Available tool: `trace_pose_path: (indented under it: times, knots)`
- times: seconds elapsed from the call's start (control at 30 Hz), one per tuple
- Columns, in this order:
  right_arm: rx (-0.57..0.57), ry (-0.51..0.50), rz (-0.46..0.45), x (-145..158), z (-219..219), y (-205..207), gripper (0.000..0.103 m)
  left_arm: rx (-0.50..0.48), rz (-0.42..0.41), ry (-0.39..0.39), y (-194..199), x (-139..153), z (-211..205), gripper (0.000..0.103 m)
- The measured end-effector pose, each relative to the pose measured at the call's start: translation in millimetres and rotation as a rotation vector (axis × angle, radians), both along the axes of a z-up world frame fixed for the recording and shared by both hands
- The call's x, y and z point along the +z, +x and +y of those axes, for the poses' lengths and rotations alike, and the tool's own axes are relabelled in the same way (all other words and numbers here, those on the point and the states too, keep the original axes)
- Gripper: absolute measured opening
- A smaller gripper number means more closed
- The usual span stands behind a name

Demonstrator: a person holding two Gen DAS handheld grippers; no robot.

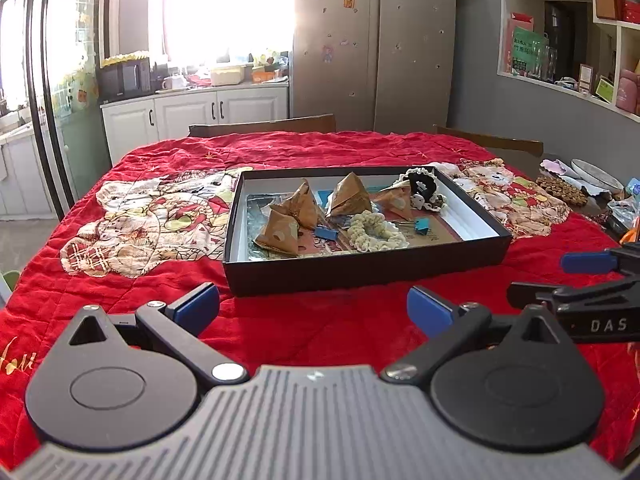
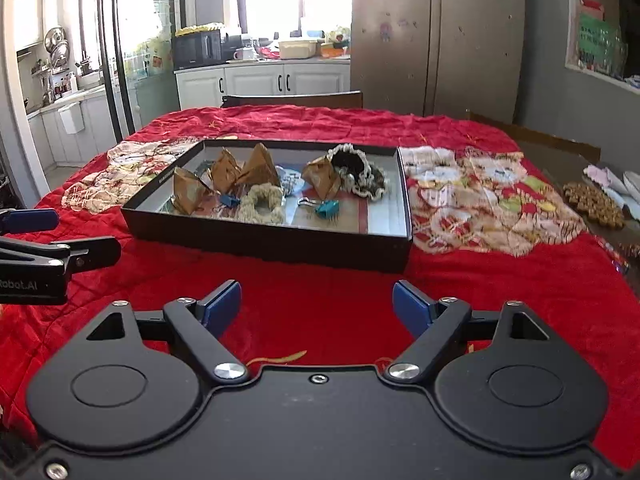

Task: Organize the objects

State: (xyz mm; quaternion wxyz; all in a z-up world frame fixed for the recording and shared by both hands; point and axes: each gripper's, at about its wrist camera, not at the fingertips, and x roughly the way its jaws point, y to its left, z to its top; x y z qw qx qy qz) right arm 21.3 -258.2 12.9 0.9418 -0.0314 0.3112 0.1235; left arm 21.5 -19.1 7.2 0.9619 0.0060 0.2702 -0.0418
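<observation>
Kitchen-dining room; bright window at back, white cabinets (image 1: 192,114) under a cluttered counter, steel fridge (image 1: 372,44) right of it, open shelving (image 1: 572,32) on the grey wall. Table under a red quilted cloth (image 1: 320,320) with bear patchwork (image 1: 152,220); two chair backs behind the far edge.

Black shallow box (image 1: 360,270) sits mid-table, open top; everything to sort is already inside: four brown pyramid-shaped paper packets, e.g. (image 1: 348,196); cream crochet scrunchie (image 1: 376,230) near the front; black scrunchie with cream trim (image 1: 422,188) at the far right corner; two blue binder clips (image 1: 326,233) (image 1: 421,225); flat printed paper under it all.

Off to the right on the table: round wooden-bead trivet (image 1: 560,190) and a plate, well apart from the box.

Left gripper (image 1: 312,308): released, jaws wide, nothing between the blue pads, hovering over bare cloth short of the box.
Right gripper (image 2: 316,306): same, released and empty, over cloth in front of the box; each gripper shows at the edge of the other's view.
</observation>
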Motion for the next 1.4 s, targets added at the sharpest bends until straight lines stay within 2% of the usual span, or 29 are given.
trace_pose_path:
  times: [0.47, 1.4]
  knots:
    - [-0.012, -0.030, 0.001, -2.1, 9.4, -4.5, 0.084, 0.010, 0.002, -0.012, -4.0, -5.7, -3.3, 0.103]
    - [0.011, -0.025, 0.017, -3.6, 13.2, -6.0, 0.087, -0.005, 0.017, -0.003, -5.9, -6.4, -8.9, 0.103]
